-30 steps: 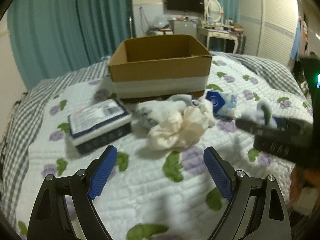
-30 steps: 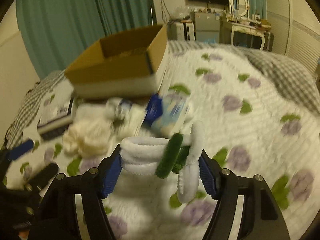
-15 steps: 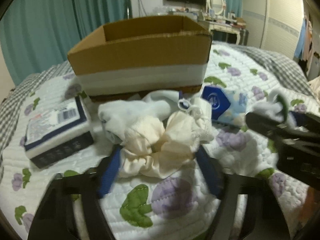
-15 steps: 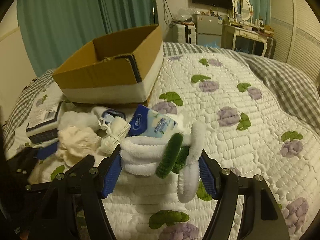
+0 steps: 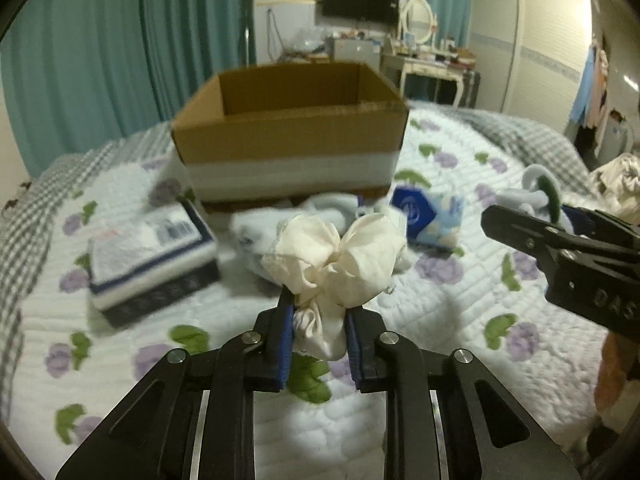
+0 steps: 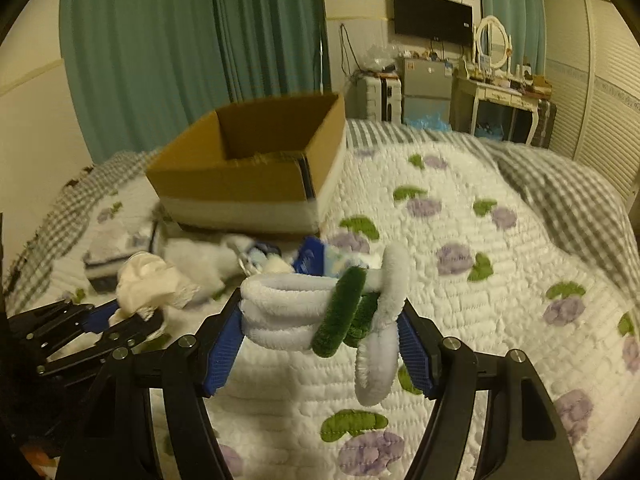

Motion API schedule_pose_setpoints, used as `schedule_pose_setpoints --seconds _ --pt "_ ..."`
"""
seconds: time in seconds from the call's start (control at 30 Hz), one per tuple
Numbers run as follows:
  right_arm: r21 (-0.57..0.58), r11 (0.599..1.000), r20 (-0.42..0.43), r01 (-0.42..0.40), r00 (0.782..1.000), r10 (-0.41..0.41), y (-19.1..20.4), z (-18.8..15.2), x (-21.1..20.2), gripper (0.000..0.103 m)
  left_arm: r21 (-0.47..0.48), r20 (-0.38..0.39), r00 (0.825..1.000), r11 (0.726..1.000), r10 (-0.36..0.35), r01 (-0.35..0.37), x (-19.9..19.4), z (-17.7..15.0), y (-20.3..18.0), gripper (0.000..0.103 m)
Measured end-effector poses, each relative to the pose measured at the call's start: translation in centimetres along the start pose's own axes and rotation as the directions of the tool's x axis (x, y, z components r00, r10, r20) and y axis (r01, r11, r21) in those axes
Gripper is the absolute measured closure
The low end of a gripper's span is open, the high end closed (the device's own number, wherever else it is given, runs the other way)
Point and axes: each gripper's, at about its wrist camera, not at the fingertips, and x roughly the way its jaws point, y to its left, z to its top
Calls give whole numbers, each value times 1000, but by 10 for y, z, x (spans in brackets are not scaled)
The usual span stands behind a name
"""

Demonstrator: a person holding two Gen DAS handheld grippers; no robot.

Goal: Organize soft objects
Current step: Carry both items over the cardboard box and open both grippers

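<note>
scrunchie (image 5: 340, 256): cream, crumpled, left hand-held gripper (image 5: 318, 334) clamped | loops (image 6: 320, 312): white-green, fuzzy, right hand-held gripper (image 6: 320, 320) clamped

We see a bed (image 5: 460, 312) with white floral quilt; on it an open cardboard box (image 5: 290, 142), a navy-and-white tissue pack (image 5: 150, 262) left of a white fabric pile (image 5: 260, 236), and a blue packet (image 5: 430, 218).

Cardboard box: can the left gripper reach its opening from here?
Probably yes. The left gripper, shut on the cream scrunchie, faces the cardboard box straight ahead; its top is open, and only low items lie between, so lifting over them should work.
</note>
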Motion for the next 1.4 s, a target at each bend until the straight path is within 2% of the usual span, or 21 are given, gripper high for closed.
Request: schedule_pose_setpoints --seconds 0.1,0.23,0.33,0.43,0.53,0.73,0.77,0.8,0.87,0.9,0.93,1.0,1.2,1.27,1.4 --pt "-16 1000 55 -21 998 22 6 25 -18 34 4 39 999 1000 -10 10 -25 10 6 81" --pt "-52 997 120 -57 991 63 16 70 -31 33 35 121 993 999 -5 1 -58 43 12 81" --pt "-75 994 157 -74 984 85 24 106 -25 33 55 178 984 998 7 -17 -71 73 19 81" --pt "-104 991 172 -88 979 105 36 140 -2 33 63 226 974 998 4 -18 -74 100 27 81" --pt "-101 989 157 -112 979 127 43 160 28 33 77 270 963 996 20 -43 -59 129 36 80" --pt "-76 989 107 -125 985 132 43 181 100 31 111 220 975 994 -21 -4 13 167 54 75" --pt "-66 990 103 -128 986 135 42 184 112 30 121 217 976 993 -12 -15 22 169 53 75" --pt "-62 990 99 -127 986 133 41 186 121 28 133 215 977 991 -1 -28 32 170 54 71" --pt "-53 990 103 -128 986 132 34 184 128 14 160 204 979 986 4 -37 54 175 56 50" --pt "-46 991 112 -124 985 128 33 185 133 10 166 193 981 986 -4 -29 62 176 56 33" --pt "-42 992 117 -120 985 124 29 184 136 6 166 182 983 986 -9 -22 73 177 58 30" --pt "-37 994 125 -106 986 110 28 184 139 5 150 180 984 988 6 -33 82 177 63 29" --pt "-26 998 156 -62 986 66 17 184 113 3 85 189 982 996 24 -41 83 182 73 29" --pt "-33 998 176 -45 983 50 17 188 94 3 72 206 978 996 36 -52 70 181 74 29" --pt "-66 998 233 -8 972 23 28 195 39 1 112 274 961 991 38 -71 26 176 69 29"
